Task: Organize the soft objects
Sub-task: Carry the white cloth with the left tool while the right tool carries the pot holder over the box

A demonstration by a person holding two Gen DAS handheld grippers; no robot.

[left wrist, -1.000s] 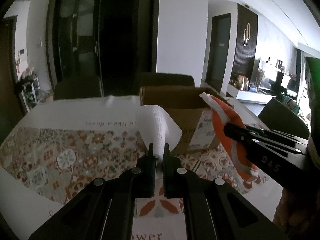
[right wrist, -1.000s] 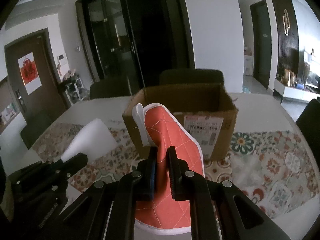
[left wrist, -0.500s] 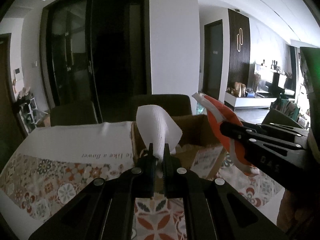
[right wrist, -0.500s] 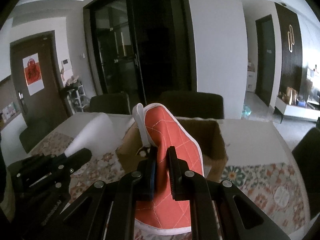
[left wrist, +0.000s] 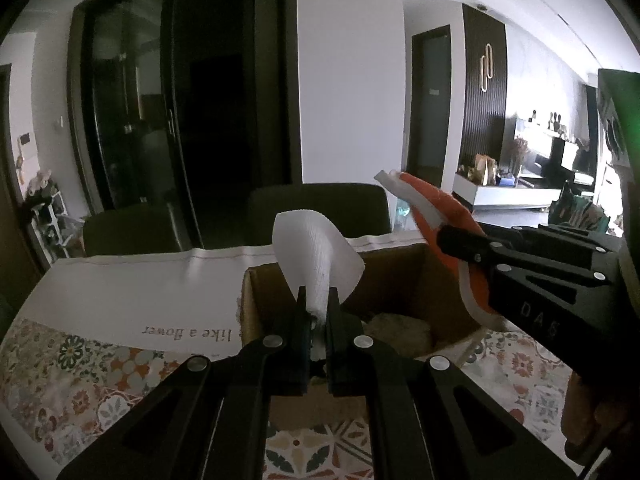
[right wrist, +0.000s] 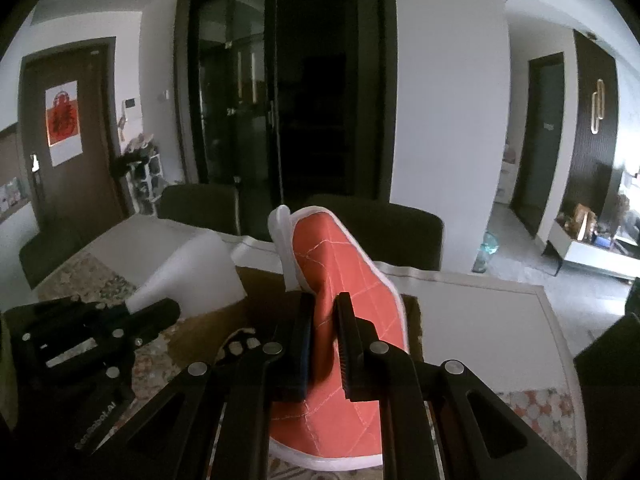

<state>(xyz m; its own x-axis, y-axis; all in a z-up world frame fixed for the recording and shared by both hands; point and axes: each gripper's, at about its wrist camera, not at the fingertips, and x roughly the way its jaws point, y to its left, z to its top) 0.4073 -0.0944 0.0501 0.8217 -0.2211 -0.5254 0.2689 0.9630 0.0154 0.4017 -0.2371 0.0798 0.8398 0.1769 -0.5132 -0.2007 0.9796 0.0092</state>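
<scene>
My left gripper (left wrist: 317,300) is shut on a white cloth (left wrist: 316,252) and holds it over the near edge of an open cardboard box (left wrist: 404,280). My right gripper (right wrist: 325,306) is shut on an orange quilted pot holder with white trim (right wrist: 340,280); it shows at the right of the left wrist view (left wrist: 444,208), above the box. The white cloth also shows in the right wrist view (right wrist: 196,276), held by the left gripper (right wrist: 160,312). A beige soft item (left wrist: 400,326) lies inside the box.
The box stands on a table with a patterned floral cloth (left wrist: 80,368) and a white runner (left wrist: 140,288). Dark chairs (left wrist: 320,208) stand behind the table. A white wall column and dark glass doors are beyond.
Both grippers have risen and moved forward with their cloths. They now hang over the open box, whose inside has come into view.
</scene>
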